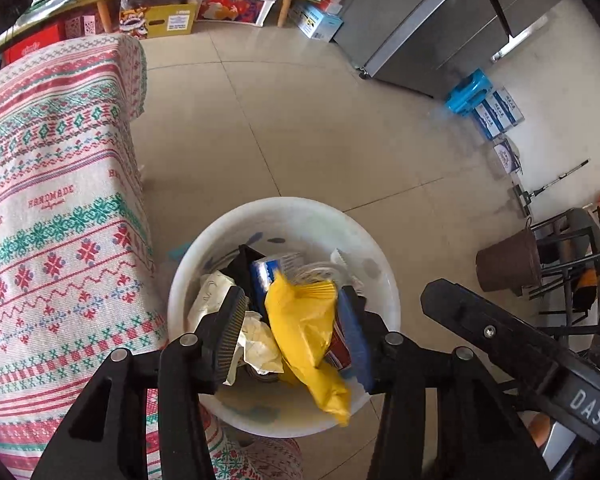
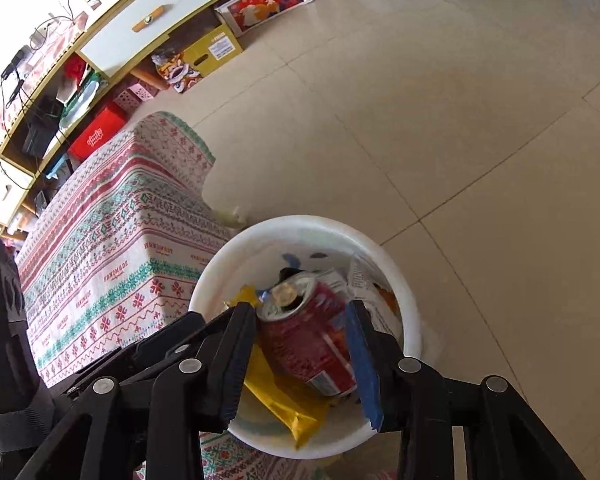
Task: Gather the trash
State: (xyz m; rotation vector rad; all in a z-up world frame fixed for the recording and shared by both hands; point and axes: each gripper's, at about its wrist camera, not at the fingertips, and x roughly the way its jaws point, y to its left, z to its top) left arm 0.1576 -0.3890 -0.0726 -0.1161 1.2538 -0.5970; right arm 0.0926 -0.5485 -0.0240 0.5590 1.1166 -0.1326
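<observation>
Both my grippers, left [image 1: 296,332] and right [image 2: 304,356], hanging unclamped over bin [image 1: 384,280]; yellow wrapper [image 1: 304,336], red can [image 2: 312,344] dropping loose; can risking bouncing off heaped trash, clipping rim.

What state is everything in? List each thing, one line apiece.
Left hand-held gripper: open, around the bag.
Right hand-held gripper: around the can, grip unclear.
Bag: crumpled, blurred, over the bin.
Can: opened, tilted, over the bin.
Bin: upright on the floor, partly filled.
Tissue: crumpled, in the bin.
Drawer: shut.
</observation>
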